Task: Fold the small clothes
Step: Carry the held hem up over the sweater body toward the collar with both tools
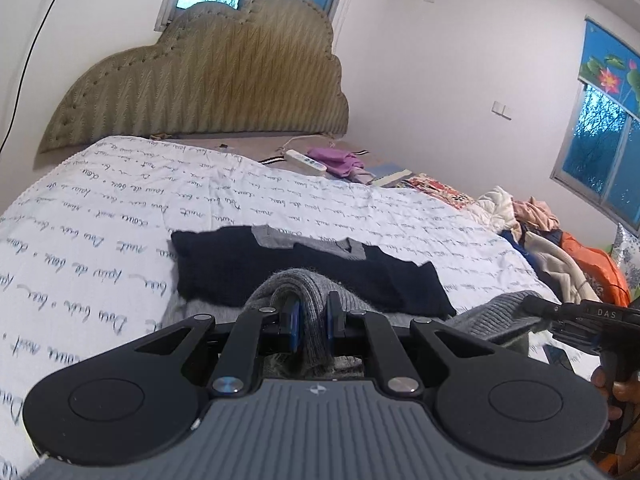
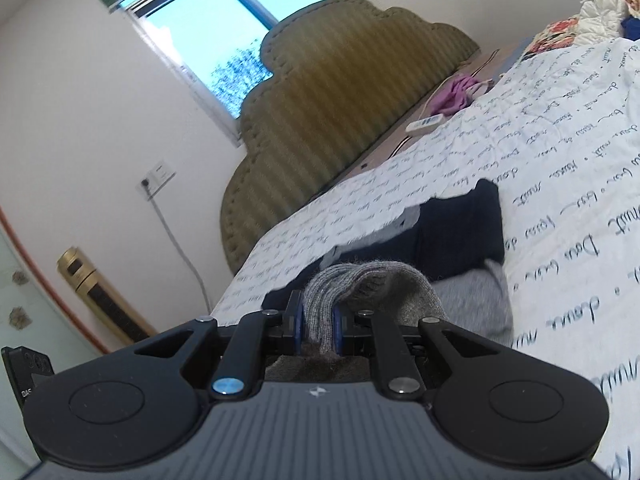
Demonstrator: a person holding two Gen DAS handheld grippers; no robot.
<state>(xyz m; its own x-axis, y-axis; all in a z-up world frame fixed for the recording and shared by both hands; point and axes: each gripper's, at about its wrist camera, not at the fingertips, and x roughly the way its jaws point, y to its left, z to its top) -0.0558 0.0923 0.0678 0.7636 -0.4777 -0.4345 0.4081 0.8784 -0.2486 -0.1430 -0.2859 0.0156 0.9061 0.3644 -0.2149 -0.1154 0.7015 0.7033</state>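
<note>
Both grippers are pinching the grey ribbed hem of a small sweater (image 1: pixel 308 240) lying on the bed. Left gripper (image 1: pixel 311 322) is clamping a bunched fold of hem btwn its blue pads; right gripper (image 2: pixel 319 328) is doing the same w/ its own bunch, jaws nearly together on cloth. The navy body is lying flat ahead of both, collar (image 1: pixel 308 245) at the far end, so the long axis is running away from the grippers toward the headboard (image 1: pixel 208 76). Neither hand is looking nearer. I'd judge the hem is being carried fwd over the body. Quilt (image 1: pixel 100 208) beyond the collar is offering open room; clothes pile (image 1: pixel 540 224) is sitting well apart, to the right.
</note>
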